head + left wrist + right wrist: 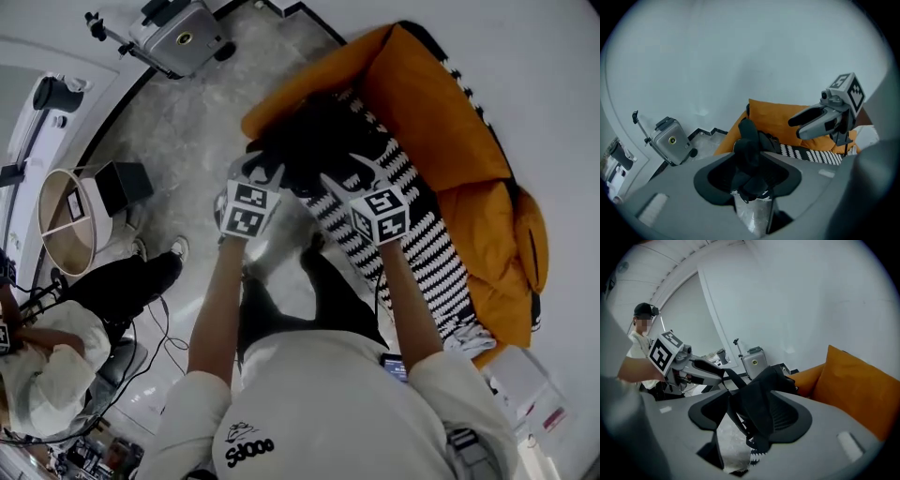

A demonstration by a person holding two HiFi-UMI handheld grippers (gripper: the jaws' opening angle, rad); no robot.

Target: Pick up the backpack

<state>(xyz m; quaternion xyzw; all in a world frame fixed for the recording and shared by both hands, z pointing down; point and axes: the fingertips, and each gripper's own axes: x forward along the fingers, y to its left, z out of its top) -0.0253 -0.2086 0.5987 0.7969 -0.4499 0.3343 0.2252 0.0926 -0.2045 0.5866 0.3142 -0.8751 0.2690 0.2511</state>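
The black backpack point(309, 141) lies on the end of an orange sofa point(441, 112), partly on a black-and-white striped throw point(431, 244). Both grippers reach into its near side. My left gripper point(267, 176) is open, and a black strap point(747, 150) runs loosely up between its jaws point(747, 180). My right gripper point(352, 176) is open too, and a padded black strap point(759, 399) hangs between its jaws point(750, 420) without being pinched. Each gripper shows in the other's view: the right gripper point(818, 121) over the sofa, the left gripper point(701, 372) beside the straps.
A silver hard-shell suitcase point(178, 37) stands on the grey stone floor point(206, 122) beyond the sofa. A round drum-shaped basket point(66, 220) and a black box point(122, 186) sit at the left. A seated person point(56, 347) is at the lower left. A white wall lies behind the sofa.
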